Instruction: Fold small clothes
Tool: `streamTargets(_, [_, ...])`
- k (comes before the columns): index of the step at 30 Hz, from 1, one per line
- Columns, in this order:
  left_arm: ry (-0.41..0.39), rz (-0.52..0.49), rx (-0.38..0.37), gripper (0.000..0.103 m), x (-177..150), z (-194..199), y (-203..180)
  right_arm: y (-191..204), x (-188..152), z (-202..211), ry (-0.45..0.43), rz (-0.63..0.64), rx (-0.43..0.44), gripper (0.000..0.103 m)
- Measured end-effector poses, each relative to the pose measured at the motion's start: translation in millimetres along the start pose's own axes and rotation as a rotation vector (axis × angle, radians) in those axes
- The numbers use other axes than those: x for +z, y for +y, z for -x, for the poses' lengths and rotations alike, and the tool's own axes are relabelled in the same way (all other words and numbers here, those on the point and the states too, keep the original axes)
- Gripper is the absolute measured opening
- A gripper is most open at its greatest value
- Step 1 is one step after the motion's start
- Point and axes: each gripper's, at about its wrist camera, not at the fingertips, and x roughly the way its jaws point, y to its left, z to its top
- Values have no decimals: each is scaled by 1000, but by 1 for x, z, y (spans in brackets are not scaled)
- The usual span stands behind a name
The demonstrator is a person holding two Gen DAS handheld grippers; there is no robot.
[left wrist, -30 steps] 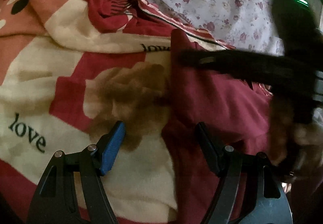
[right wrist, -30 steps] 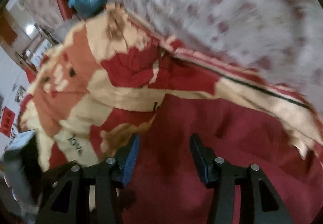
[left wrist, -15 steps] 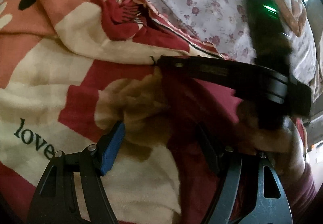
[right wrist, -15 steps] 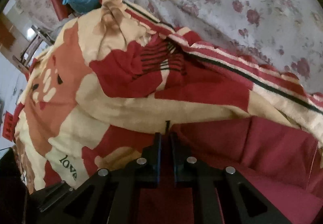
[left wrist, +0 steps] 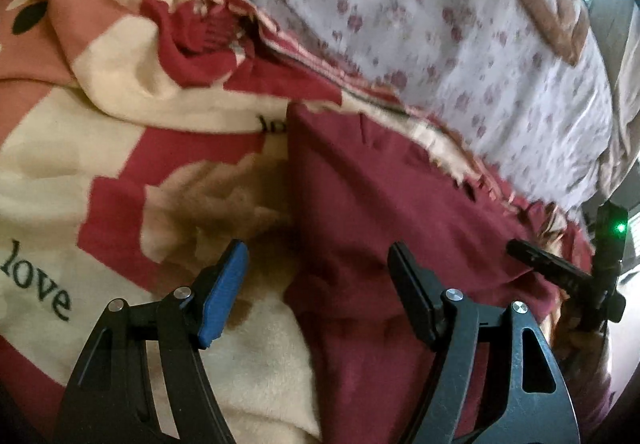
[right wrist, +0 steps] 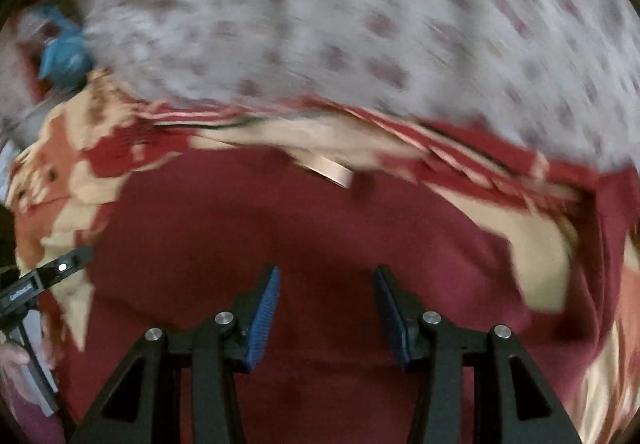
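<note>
One maroon garment (left wrist: 384, 204) lies on one blanket (left wrist: 80, 132); left claw (left wrist: 316, 284) released, right claw (right wrist: 326, 308) opening, empty.

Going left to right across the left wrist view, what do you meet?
Patterned blanket with "love" → left gripper, jaws open over the fabric → maroon garment → right gripper, at the garment's far right edge.
</note>
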Motion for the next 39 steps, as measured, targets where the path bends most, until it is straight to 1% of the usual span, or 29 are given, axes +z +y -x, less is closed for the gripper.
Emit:
streamTargets(2, [9,-24,44,73,-2,-8,-3,-13,-4,-4,-16,-17,-26,47])
streamTargets(4, [1,-67,88,73,-4,-12,-7,-18,-6,-9,-32,-17,-46,45])
streamTargets(6, [-9,-108,124,73,-7,-16,-11,-18,-5,-18,-35,6,-100,45])
streamTargets(8, [-20,-139,151,73,-9,-18,-15,-23,-7,-13,-36,-5,-95,45])
streamTargets(10, [-32,-156,162,73,-10,-18,-16,-24,-10,0,-43,-18,-61,45])
streamTargets(14, [-39,-124,138,73,-10,-14,-10,-31,-32,51,-56,-25,29,47])
streamTargets(16, [-42,-102,133,73,-11,-10,-9,-38,-54,83,-56,-11,88,48])
streamTargets(17, [-42,-92,132,73,-13,-8,-10,-42,-65,95,-60,-3,93,50])
streamTargets(19, [-44,-74,121,73,-15,-1,-13,-49,-88,113,-69,6,78,68])
streamTargets(20, [-47,-60,112,73,-17,3,-15,-52,-99,118,-70,8,65,70])
streamTargets(22, [-55,-44,95,73,-19,11,-24,-60,-115,120,-57,4,50,70])
streamTargets(25, [-71,-49,77,73,-29,23,-46,-80,-136,117,-46,-65,52,70])
streamTargets(27, [-60,-68,76,73,-40,24,-62,-90,-143,110,-35,-134,92,70])
streamTargets(28, [-51,-79,72,73,-44,23,-69,-92,-144,108,-34,-144,110,70])
streamTargets(31, [-18,-121,54,73,-60,16,-91,-86,-144,94,-33,-149,145,70])
streamTargets(32, [-9,-131,53,73,-64,13,-98,-80,-145,87,-26,-126,161,70])
streamTargets(33, [3,-146,50,73,-69,9,-105,-75,-145,83,-25,-108,164,66])
streamTargets(34, [11,-154,50,73,-71,5,-108,-70,-146,79,-30,-86,161,47])
streamTargets(35, [23,-169,52,73,-75,1,-113,-63,-148,75,-42,-53,122,36])
streamTargets(36, [26,-181,58,73,-78,-1,-115,-60,-150,75,-65,-36,91,30])
streamTargets(38, [11,-232,92,73,-84,-2,-122,-60,-152,77,-82,-29,101,16])
streamTargets(39, [10,-248,98,73,-85,-1,-124,-60,-153,82,-85,-21,101,6])
